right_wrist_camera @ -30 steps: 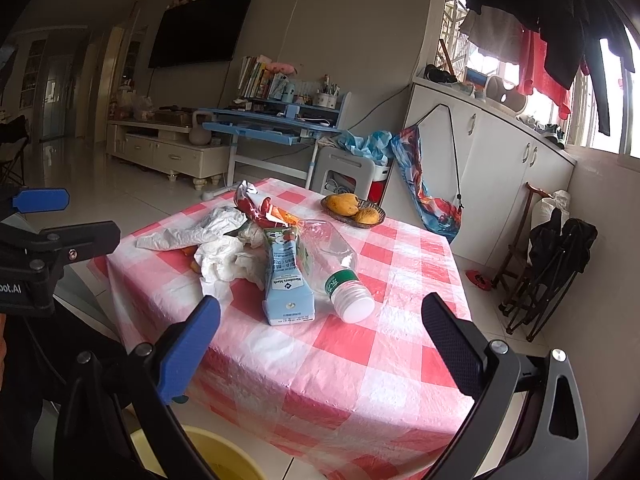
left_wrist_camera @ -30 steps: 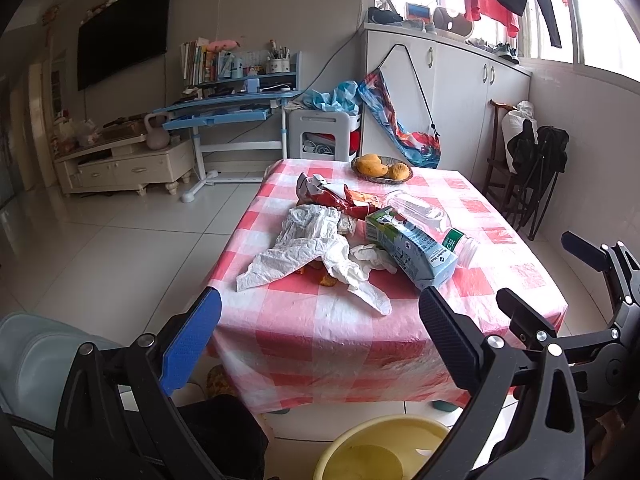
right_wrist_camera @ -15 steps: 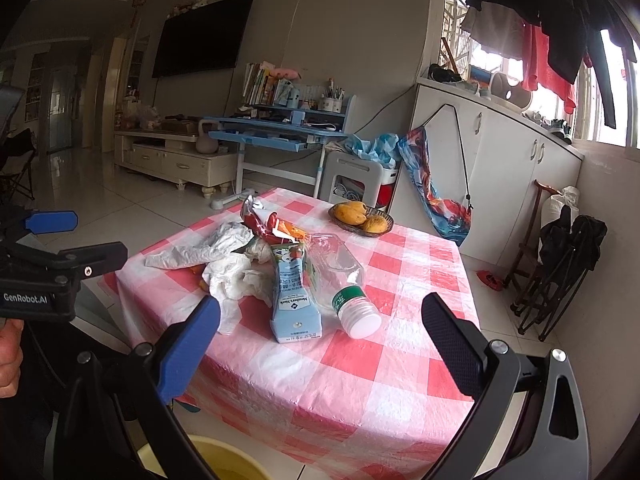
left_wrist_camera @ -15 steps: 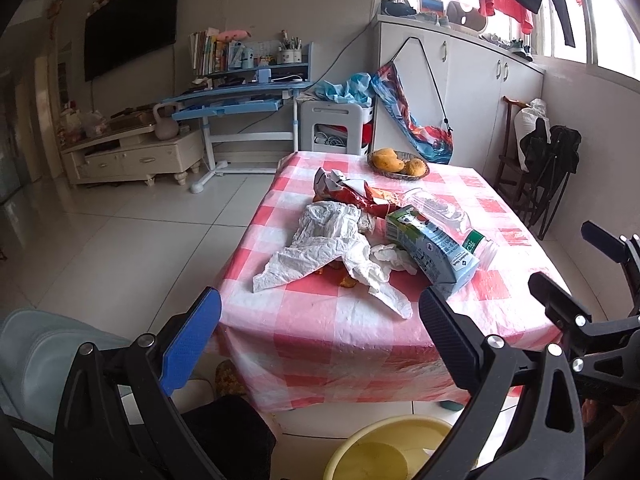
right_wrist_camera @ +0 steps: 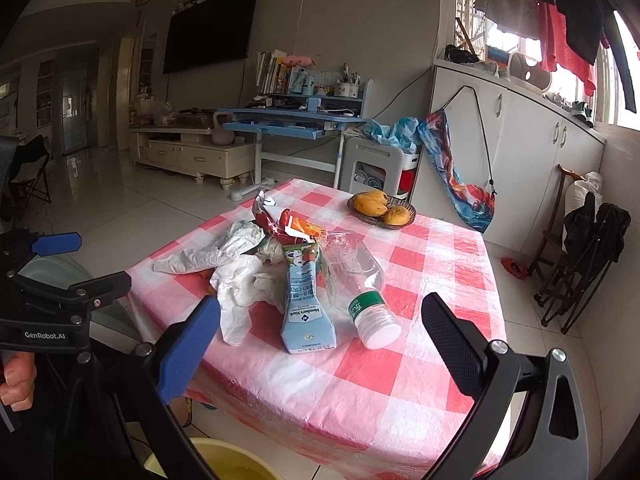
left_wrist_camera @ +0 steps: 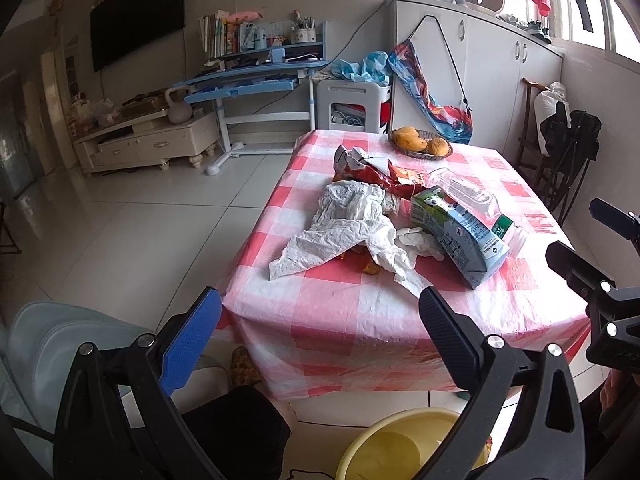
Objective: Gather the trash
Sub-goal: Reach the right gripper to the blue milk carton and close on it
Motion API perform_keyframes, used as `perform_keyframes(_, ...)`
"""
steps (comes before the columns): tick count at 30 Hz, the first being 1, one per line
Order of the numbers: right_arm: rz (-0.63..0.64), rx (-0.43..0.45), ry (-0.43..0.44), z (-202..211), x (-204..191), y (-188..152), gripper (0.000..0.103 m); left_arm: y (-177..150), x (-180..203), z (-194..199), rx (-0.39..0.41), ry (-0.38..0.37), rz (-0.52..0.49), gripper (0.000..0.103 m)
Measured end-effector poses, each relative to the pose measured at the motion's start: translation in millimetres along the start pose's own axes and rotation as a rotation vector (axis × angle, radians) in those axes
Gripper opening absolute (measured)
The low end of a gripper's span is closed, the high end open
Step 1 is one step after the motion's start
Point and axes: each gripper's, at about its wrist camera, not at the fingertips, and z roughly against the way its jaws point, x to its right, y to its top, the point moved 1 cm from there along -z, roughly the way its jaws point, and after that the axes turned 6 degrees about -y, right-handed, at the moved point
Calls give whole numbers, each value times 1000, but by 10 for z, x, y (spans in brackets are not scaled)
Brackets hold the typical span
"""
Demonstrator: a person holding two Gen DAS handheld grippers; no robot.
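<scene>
Daylight enters from the windows (right_wrist_camera: 520,36) at about two o'clock, blown out to white glare. The floor tiles (left_wrist_camera: 120,216) reflect it softly. The hallway at nine o'clock stays dim. Fisheye bending and dark vignetting mark every corner; focus is sharp.

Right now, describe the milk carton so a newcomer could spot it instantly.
Find the table with the red-and-white checked cloth. In the litter at its middle, the milk carton lies on its side between crumpled white paper and a clear plastic bottle. It is the only boxy, pale blue printed item there.
</scene>
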Motion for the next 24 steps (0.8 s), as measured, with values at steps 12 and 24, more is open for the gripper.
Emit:
perform_keyframes(12,22,-96,141,-339,-133,-11,77,83,-9,-252,-51,15,7,96)
perform_keyframes(24,1,-249,122,-972,-55,13,67,326,-193,-600,-106,-26,87,96)
